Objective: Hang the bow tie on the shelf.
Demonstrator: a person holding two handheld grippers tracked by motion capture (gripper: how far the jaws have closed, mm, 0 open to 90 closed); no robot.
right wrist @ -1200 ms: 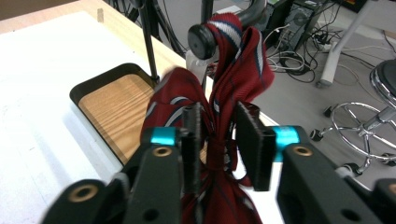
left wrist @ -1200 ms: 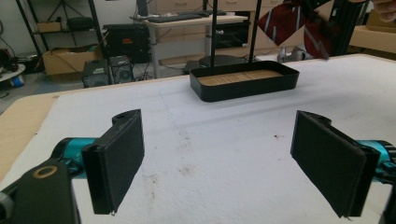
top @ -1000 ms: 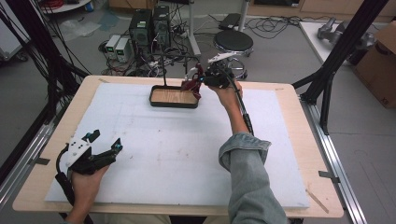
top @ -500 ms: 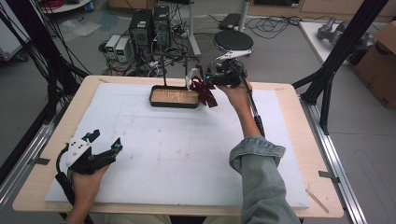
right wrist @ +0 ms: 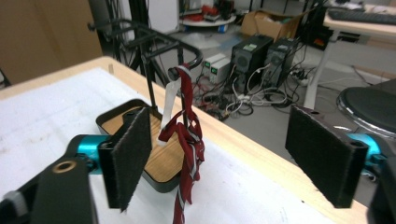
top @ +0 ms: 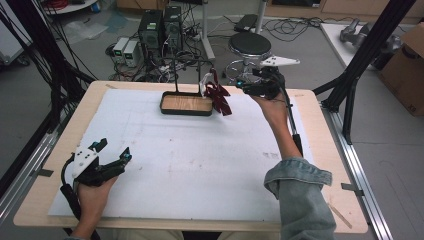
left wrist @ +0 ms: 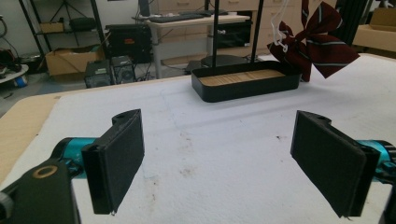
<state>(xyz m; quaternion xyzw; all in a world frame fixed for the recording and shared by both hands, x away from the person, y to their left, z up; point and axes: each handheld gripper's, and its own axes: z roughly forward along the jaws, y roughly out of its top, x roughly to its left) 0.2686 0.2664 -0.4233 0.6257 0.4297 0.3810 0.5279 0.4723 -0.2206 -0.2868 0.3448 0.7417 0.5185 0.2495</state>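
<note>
A dark red striped bow tie (top: 218,96) hangs by its white strap from the hooked arm of a black stand (top: 175,75). The stand rises from a black tray with a wooden floor (top: 186,104) at the table's far middle. My right gripper (top: 240,83) is open just right of the tie, jaws pointing at it, nothing between them. Seen from the right gripper view, the tie (right wrist: 187,140) dangles beyond the left pad (right wrist: 133,154), in front of the tray (right wrist: 105,122). My left gripper (top: 114,148) rests open at the front left; tie (left wrist: 317,49) and tray (left wrist: 245,81) lie far ahead.
A white mat (top: 200,165) covers most of the wooden table (top: 320,130). Beyond the far edge stand computer towers (top: 160,30), a round stool (top: 249,45) and loose cables. Black frame posts (top: 365,55) rise at both sides; a cardboard box (top: 407,60) sits at the right.
My right gripper has drawn back to the right, away from the tray. The bow tie has swung slightly right and hangs off the stand's arm. The left gripper has not moved.
</note>
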